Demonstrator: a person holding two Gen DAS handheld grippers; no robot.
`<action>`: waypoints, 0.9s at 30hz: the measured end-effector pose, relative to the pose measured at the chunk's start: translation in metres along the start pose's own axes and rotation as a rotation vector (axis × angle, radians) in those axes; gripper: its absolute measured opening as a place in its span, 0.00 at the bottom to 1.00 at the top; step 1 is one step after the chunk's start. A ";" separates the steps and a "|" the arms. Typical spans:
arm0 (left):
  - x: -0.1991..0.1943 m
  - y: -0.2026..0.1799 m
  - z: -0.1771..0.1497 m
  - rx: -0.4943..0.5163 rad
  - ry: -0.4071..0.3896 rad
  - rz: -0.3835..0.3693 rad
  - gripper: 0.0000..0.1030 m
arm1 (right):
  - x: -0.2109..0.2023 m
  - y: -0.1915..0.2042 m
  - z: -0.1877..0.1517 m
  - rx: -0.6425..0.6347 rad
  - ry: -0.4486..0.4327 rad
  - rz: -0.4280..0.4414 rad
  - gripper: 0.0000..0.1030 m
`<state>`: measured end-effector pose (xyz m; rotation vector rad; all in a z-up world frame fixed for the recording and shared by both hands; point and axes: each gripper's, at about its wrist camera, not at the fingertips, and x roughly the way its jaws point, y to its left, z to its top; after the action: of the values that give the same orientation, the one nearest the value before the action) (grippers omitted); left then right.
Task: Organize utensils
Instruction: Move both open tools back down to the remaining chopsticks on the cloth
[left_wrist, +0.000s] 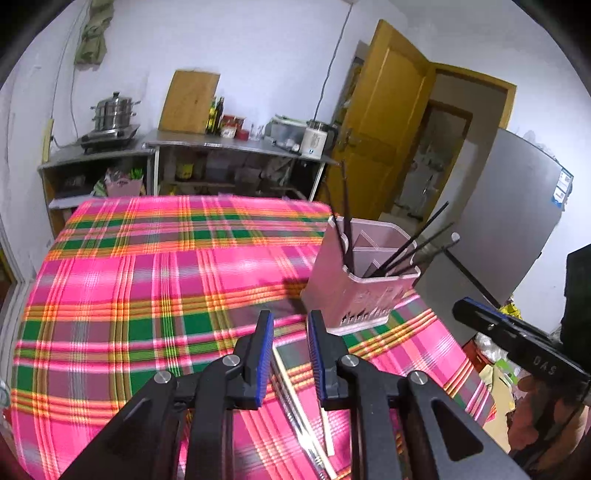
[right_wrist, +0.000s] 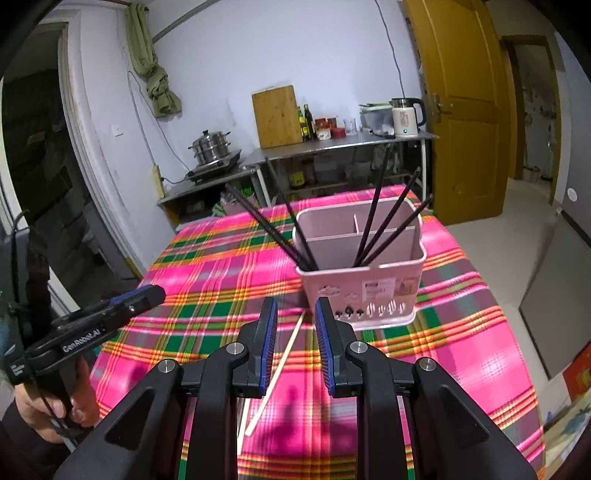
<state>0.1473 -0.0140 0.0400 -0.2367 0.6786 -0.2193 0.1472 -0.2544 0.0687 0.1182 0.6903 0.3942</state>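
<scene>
Left wrist view first: the left gripper (left_wrist: 290, 325) hangs over the plaid cloth (left_wrist: 147, 295) on the tabletop, its blue-padded fingers (left_wrist: 265, 345) parted with a gap between them and nothing clamped. Below and behind those fingers lie several loose chopsticks (left_wrist: 295, 398) flat on the cloth, a darker bundle and a pale one side by side, untouched. Just ahead and to the right stands the pink utensil holder (left_wrist: 364, 291), upright, with black chopsticks (left_wrist: 413, 243) leaning out of its near compartments. At the right edge of this view the right gripper (left_wrist: 517, 339) pokes in, held in a hand (left_wrist: 532, 417).

Over to the right wrist view: the right gripper (right_wrist: 295, 332) also has its fingers (right_wrist: 269, 339) apart, gripping nothing. A pale chopstick (right_wrist: 280, 365) lies on the cloth beneath the gap, slanting up toward the holder (right_wrist: 360, 284), which sits just beyond the fingertips. Black chopsticks (right_wrist: 380, 221) fan out left and right from the holder's front section. Left gripper (right_wrist: 107, 321) shows at the left, well apart from the holder.
</scene>
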 end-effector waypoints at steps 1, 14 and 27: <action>0.002 0.002 -0.001 -0.004 0.007 0.004 0.18 | 0.001 0.001 -0.002 0.000 0.004 0.002 0.21; 0.064 0.020 -0.051 -0.071 0.169 0.032 0.18 | 0.035 0.006 -0.021 -0.019 0.094 0.030 0.21; 0.110 0.025 -0.073 -0.100 0.247 0.061 0.18 | 0.067 0.006 -0.037 -0.022 0.172 0.055 0.21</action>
<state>0.1872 -0.0316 -0.0870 -0.2866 0.9416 -0.1576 0.1685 -0.2237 0.0016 0.0832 0.8532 0.4679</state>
